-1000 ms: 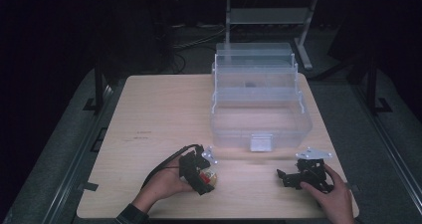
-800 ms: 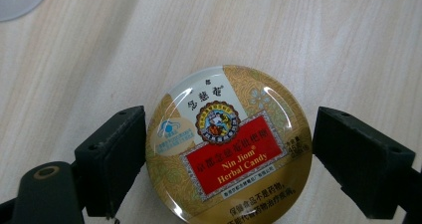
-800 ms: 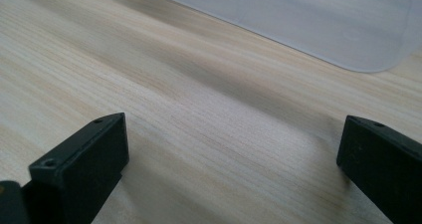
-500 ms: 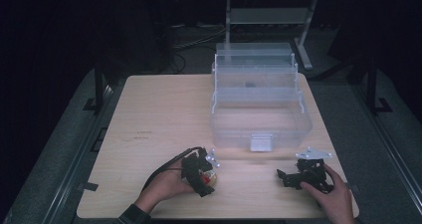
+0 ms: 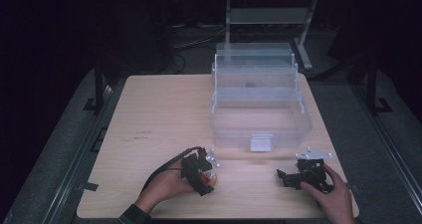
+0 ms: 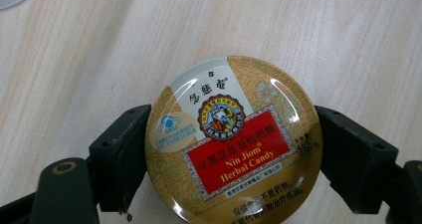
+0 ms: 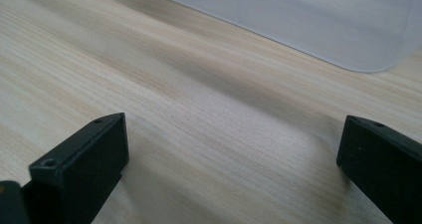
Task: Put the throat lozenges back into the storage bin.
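Observation:
A round gold candy tin point(image 6: 233, 142) with a red "Nin Jiom Herbal Candy" label lies flat just over the wooden table point(image 5: 164, 114). My left gripper point(image 6: 233, 157) is shut on it, one black jaw pressed against each side of the rim. From above, the left gripper point(image 5: 201, 171) and the tin point(image 5: 210, 178) sit near the table's front edge, left of centre. My right gripper point(image 5: 284, 177) rests low at the front right, pointing left. Its jaws stand wide apart in the right gripper view point(image 7: 234, 149), with bare wood between them.
A clear plastic tiered box point(image 5: 261, 129) stands open at the back right of the table, its front latch facing me. Its pale corner point(image 7: 318, 20) lies just beyond the right gripper. Dark floor, cables and a metal stand surround the table.
The left gripper and the tin have shifted very slightly to the left. The right gripper has stayed put.

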`<action>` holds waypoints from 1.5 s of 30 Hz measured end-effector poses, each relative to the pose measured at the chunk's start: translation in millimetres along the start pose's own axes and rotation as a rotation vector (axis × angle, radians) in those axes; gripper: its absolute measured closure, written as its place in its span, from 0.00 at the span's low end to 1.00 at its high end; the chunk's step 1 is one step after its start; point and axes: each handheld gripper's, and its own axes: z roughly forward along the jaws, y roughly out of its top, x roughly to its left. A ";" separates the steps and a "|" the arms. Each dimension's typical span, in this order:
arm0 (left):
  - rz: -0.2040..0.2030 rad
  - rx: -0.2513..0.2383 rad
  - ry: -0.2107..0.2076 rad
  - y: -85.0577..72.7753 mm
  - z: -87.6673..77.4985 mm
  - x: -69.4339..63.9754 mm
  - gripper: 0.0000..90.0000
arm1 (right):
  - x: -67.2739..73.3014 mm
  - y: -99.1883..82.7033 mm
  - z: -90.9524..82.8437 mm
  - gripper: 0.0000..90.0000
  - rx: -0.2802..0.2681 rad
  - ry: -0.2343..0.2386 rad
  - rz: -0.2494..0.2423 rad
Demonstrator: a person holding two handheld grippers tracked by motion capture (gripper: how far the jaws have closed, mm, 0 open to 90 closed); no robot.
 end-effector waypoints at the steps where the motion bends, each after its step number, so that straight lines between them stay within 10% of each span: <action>1: -0.002 0.000 -0.001 -0.1 -0.1 0.2 0.22 | 0.0 0.0 0.0 0.00 0.000 0.000 0.000; 45: -0.024 -0.067 -0.012 9.0 -38.5 3.0 0.22 | 0.0 0.0 0.0 0.00 0.000 0.000 0.000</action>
